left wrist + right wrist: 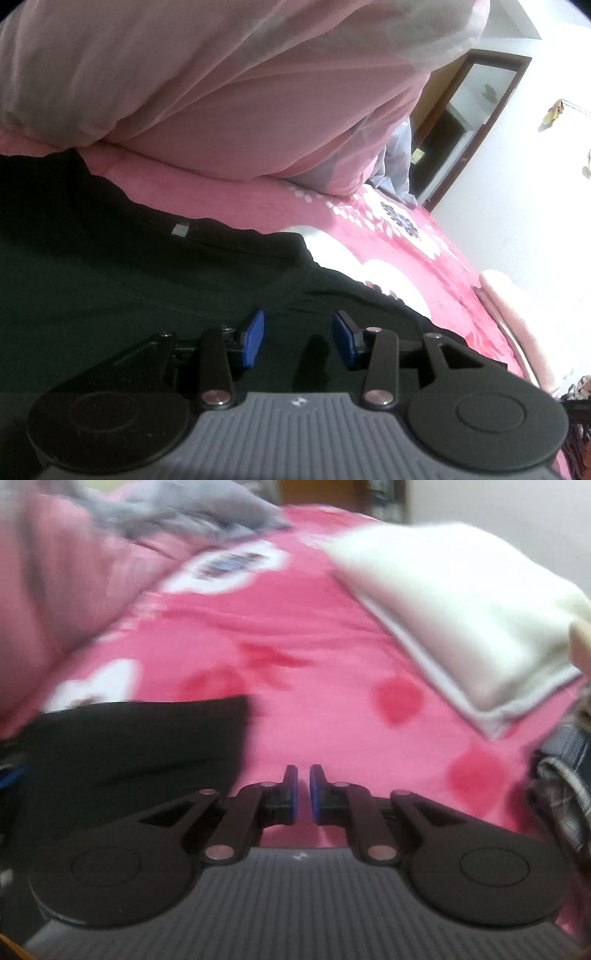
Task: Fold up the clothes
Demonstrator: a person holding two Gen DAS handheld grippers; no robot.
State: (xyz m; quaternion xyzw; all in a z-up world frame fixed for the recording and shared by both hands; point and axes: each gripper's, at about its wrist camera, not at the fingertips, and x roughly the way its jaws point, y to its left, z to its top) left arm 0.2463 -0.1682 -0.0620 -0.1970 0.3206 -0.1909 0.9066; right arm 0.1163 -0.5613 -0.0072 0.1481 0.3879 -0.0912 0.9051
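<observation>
A black garment (110,280) lies spread on the pink flowered bedspread (406,258), with a small white label (180,229) showing near its upper edge. My left gripper (299,317) hovers low over this garment, its blue pads apart and nothing between them. In the right wrist view, a corner of the same black garment (129,746) lies at the left on the bedspread (314,664). My right gripper (303,771) is over bare pink cover to the right of that corner. Its pads are almost together with only a thin slit, and they hold nothing. This view is blurred by motion.
A bulky pale pink duvet (221,92) is heaped behind the garment. A white folded cloth or pillow (461,609) lies at the far right of the bed, grey fabric (184,509) at the back. Dark and plaid cloth (561,775) sits at the right edge. A dark-framed doorway (472,122) stands beyond.
</observation>
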